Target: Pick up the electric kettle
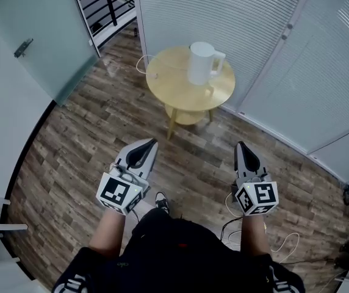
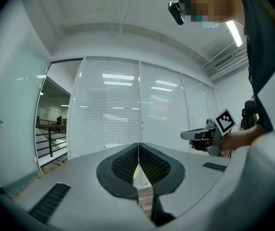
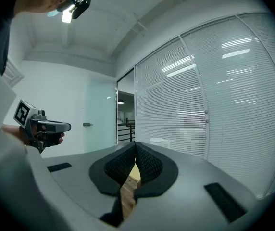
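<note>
In the head view the white electric kettle (image 1: 204, 63) stands upright on a small round wooden table (image 1: 168, 84), handle to the right. Both grippers are held well short of the table, over the wood floor. My left gripper (image 1: 152, 142) points toward the table, its jaws shut with nothing in them. My right gripper (image 1: 240, 144) is likewise shut and holds nothing. In the right gripper view the kettle's top (image 3: 160, 141) peeks over the shut jaws (image 3: 135, 147). The left gripper view shows its jaws closed (image 2: 138, 147) and the right gripper (image 2: 200, 134) off to the side.
Glass walls with white blinds (image 1: 235, 17) curve behind the table. A frosted glass door (image 1: 34, 35) stands at the left. A thin cord (image 1: 145, 63) hangs off the table's left edge. Cables (image 1: 284, 246) lie on the floor at the lower right.
</note>
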`<state>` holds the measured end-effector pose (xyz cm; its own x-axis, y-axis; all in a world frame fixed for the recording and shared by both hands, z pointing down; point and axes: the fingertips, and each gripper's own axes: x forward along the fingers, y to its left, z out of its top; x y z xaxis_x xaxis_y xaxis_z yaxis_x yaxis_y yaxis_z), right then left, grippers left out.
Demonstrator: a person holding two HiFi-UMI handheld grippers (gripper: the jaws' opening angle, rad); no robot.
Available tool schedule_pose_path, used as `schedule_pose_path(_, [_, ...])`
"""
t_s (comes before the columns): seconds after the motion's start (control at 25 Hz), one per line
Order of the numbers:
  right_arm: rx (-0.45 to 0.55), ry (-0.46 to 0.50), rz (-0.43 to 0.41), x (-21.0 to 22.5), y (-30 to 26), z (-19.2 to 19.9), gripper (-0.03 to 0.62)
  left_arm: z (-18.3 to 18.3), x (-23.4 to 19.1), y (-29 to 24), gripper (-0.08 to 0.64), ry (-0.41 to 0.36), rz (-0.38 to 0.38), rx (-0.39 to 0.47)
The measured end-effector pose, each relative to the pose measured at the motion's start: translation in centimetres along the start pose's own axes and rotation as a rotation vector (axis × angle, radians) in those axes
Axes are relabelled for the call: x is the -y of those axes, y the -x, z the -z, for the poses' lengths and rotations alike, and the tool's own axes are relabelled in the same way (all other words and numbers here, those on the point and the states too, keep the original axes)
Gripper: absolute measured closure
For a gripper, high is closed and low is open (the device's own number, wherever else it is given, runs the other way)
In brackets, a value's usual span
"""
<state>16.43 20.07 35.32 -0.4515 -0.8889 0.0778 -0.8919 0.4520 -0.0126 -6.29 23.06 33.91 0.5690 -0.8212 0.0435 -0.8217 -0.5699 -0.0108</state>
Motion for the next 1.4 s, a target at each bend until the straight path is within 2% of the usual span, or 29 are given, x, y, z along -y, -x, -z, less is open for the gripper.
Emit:
schedule_pose_path(0.28, [-0.013,0.019,0.029,-2.0,-5.9,-0.7,0.566,0.4,-6.5,-1.5,0.537,0.011,0.033,0.000])
schedule_pose_path(0.4, [-0.017,0.028,0.041,-3.0,-8.1,-1.1,0.566,0.8,-8.9,-1.8,0.537,0.014,0.045,-0.032])
schedule_pose_path(0.84, [-0.031,0.041,0.048,-4.5,-14.0,-1.0,0.566,1.9,-14.7,-3.7,0.537,0.028,0.063,-0.009])
schedule_pose_path(1.12, [0.005,0.025,0.032,-2.3,-17.2,-1.1,0.566,2.1,-15.4,-6.8,0.537,0.009,0.070,-0.035])
schedule_pose_path(1.4, [0.026,-0.005,0.033,4.1,-21.2,-1.4,0.566,0.1,-16.4,-13.3,0.537,-0.021,0.017,-0.012])
